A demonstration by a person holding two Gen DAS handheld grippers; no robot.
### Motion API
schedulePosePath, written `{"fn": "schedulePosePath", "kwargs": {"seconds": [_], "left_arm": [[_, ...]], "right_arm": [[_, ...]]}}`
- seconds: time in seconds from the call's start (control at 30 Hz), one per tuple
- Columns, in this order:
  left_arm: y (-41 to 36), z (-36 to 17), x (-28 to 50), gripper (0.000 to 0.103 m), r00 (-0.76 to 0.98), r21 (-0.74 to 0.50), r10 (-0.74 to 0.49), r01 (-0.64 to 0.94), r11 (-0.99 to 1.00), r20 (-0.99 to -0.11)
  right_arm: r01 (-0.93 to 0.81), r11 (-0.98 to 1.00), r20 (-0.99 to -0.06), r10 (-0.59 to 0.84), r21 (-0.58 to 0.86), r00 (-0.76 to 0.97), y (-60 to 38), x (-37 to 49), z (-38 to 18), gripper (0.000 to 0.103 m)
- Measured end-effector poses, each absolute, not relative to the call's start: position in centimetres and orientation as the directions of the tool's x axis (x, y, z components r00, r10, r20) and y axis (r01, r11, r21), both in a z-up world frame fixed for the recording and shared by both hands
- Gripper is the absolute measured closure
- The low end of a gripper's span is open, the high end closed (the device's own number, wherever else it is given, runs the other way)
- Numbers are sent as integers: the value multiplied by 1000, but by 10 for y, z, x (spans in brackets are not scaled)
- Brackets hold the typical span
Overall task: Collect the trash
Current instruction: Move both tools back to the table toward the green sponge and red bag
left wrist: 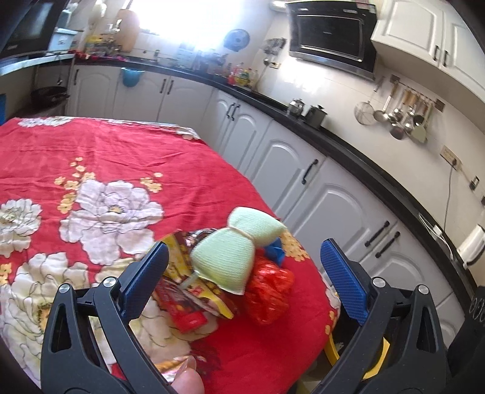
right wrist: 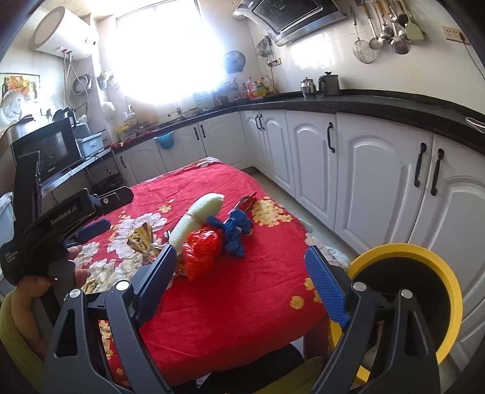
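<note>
Red floral tablecloth [right wrist: 212,297] in a white-cabinet [right wrist: 372,181] kitchen — left gripper [left wrist: 244,272] and right gripper [right wrist: 241,278] both spread, empty.

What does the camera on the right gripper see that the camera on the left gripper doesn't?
Only the right wrist view shows the yellow-rimmed bin beside the table, the white water heater and the left gripper from outside.

Only the left wrist view shows the white upper cabinets.

Both show the red floral tablecloth, the pale green cloth bundle, the red plastic bag, the blue crumpled piece, and open, empty fingers up front.
</note>
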State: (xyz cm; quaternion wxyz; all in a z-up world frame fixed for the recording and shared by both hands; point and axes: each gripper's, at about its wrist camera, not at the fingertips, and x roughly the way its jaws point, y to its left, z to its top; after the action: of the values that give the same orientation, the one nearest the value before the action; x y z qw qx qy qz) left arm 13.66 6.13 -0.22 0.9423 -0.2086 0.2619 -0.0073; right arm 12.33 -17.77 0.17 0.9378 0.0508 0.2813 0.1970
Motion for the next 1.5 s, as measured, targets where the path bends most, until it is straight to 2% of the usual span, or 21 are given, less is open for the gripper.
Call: {"fn": "schedulePosePath", "kwargs": {"seconds": [0.4,0.7,1.07,1.27,1.37,1.43,1.5], "left_arm": [[117,-26,145,11,834,-464,-65,-238,853,-548],[129,-54,157,11,789,-520,-117,-278,808,-603],[121,-72,178,11,743,-512,-124,-319,798,-657],[117,-75,188,11,723,-494,-110,-344,799,-682],[115,-77,192,11,713,-480,-101,-354,802,-694],[115,-79,195,11,704,-468,-92,-362,806,-704],[114,-81,196,13,697,-457,-83,-371,808,-713]], "right_arm": [[-387,904,-559,420,183,715,-139,147,-19,19],[-393,903,-602,414,174,683,-125,167,-39,19],[-416,887,-637,441,202,632,-110,185,-57,20],[-432,868,-648,477,243,593,-103,194,-63,32],[-445,860,-652,489,250,580,-99,197,-65,47],[-451,857,-658,492,249,571,-97,196,-66,68],[-466,848,-656,503,251,562,-97,194,-67,77]]}}
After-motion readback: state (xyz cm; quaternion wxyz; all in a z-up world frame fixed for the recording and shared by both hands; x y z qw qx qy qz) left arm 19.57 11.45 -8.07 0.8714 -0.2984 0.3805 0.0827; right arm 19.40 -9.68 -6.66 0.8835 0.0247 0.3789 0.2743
